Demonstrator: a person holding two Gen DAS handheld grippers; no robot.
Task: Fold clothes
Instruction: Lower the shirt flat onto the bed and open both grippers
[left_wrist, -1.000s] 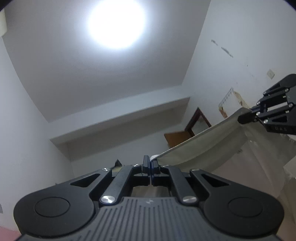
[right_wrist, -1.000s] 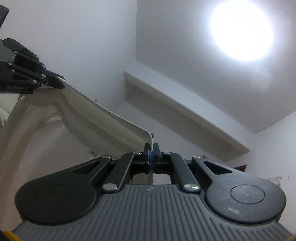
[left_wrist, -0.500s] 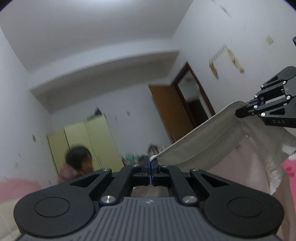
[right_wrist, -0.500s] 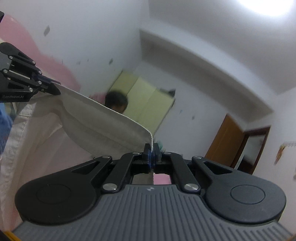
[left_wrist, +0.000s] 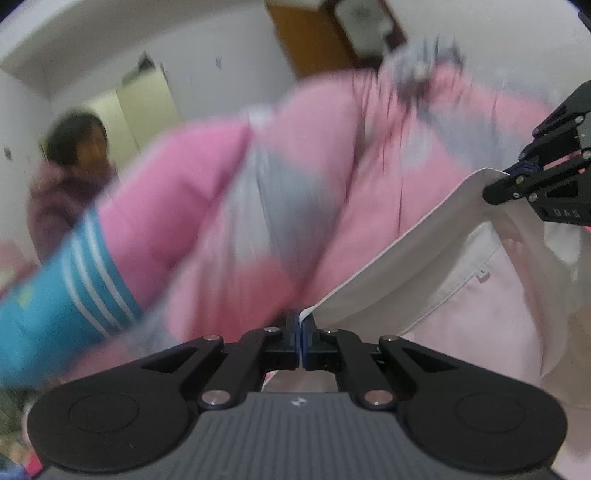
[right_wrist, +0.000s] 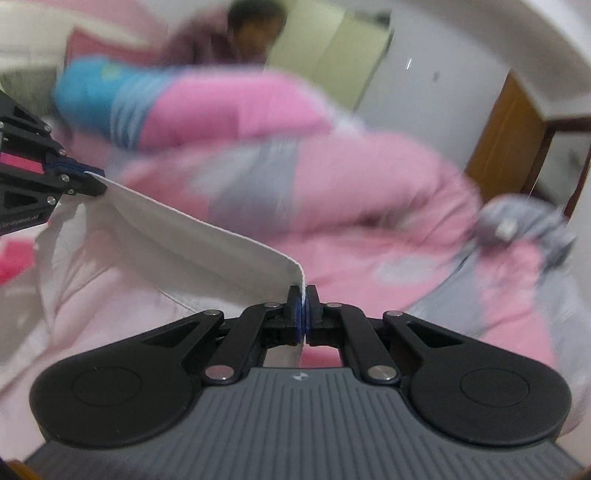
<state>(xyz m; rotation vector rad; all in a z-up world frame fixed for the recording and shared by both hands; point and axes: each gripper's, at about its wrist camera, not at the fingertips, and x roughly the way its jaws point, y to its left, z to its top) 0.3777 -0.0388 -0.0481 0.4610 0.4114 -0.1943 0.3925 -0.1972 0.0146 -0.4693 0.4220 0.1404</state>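
Observation:
A white garment (left_wrist: 424, 266) hangs stretched between both grippers, its hem taut and its body drooping below. My left gripper (left_wrist: 300, 325) is shut on one corner of the hem. At the right edge of the left wrist view, my right gripper (left_wrist: 491, 184) pinches the other corner. In the right wrist view the right gripper (right_wrist: 303, 306) is shut on the white garment (right_wrist: 192, 240), and the left gripper (right_wrist: 96, 181) holds the far corner at the left edge.
A pink and grey quilt (right_wrist: 332, 155) with a blue striped end (left_wrist: 55, 291) is heaped on the bed behind the garment. A person (left_wrist: 74, 162) sits beyond it. Pale green wardrobe doors (right_wrist: 332, 48) and a brown door (right_wrist: 506, 133) stand at the back.
Both grippers have swung down from facing the ceiling to facing the bed, carrying the stretched garment with them. The quilt now fills both views. Both grips have held.

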